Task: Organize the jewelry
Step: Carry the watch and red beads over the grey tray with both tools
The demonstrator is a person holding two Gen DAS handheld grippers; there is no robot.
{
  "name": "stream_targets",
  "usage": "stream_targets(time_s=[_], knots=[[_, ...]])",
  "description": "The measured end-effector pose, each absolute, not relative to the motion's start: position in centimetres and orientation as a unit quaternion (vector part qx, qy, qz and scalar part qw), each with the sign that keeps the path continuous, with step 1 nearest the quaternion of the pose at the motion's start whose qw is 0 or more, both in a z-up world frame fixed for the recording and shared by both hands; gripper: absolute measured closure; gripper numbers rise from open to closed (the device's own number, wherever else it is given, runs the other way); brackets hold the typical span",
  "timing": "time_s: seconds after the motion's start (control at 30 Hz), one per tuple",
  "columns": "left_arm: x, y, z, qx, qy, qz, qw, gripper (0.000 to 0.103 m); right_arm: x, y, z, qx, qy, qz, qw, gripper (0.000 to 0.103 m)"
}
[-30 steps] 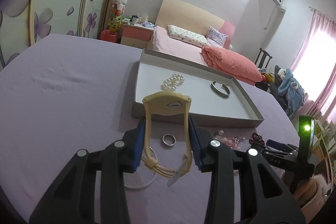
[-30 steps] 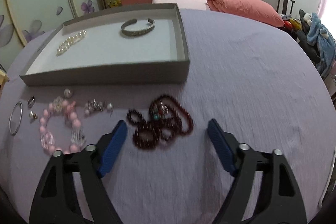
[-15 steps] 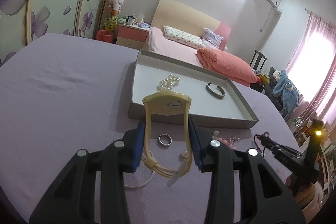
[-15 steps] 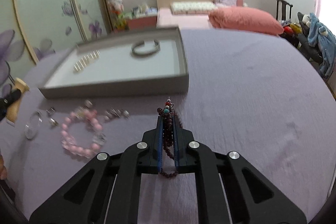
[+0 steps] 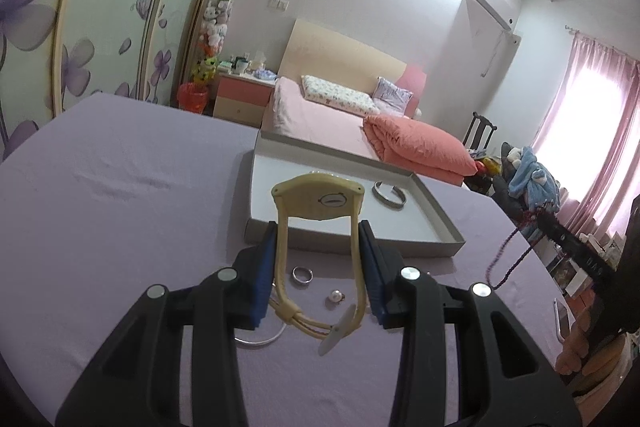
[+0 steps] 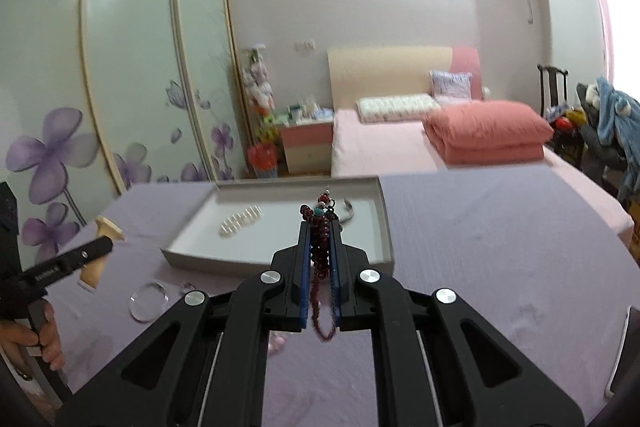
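Observation:
My right gripper (image 6: 320, 231) is shut on a dark red bead necklace (image 6: 319, 255) and holds it in the air above the purple table, in front of the grey tray (image 6: 384, 223); the strand (image 5: 516, 251) hangs from it in the left wrist view. My left gripper (image 5: 318, 239) is shut on a cream yellow bangle-like piece (image 5: 318, 201) just in front of the tray (image 5: 436, 223). In the tray lie a pearl bracelet (image 6: 240, 221) and a silver cuff (image 5: 389, 193).
On the purple cloth below my left gripper lie a silver ring (image 5: 302, 274), a pearl earring (image 5: 335, 295) and a thin silver bangle (image 6: 149, 301). A bed with an orange quilt (image 6: 486, 133) stands behind the table.
My right gripper closed on the dark red necklace and lifted it off the table, rising well above it. My left gripper kept its hold and moved slightly towards the tray.

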State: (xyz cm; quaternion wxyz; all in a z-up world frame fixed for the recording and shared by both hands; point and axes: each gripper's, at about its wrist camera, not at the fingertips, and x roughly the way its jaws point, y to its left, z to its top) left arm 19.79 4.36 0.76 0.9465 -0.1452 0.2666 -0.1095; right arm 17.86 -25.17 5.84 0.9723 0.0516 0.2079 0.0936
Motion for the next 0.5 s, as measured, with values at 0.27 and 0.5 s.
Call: stream_targets(time_s=[0.27, 0.5], knots=[[19.12, 3.99, 1.56, -0.136, 0.256, -0.116, 0.95, 0.064, 17.51, -24.74, 6.5, 0.052, 0.189, 0.106, 0.975, 0.094], [18.99, 3.99, 1.77, -0.132, 0.251, -0.116, 0.952, 0.064, 17.57, -24.84, 6.82, 0.053, 0.18, 0.107, 0.976, 0.094]])
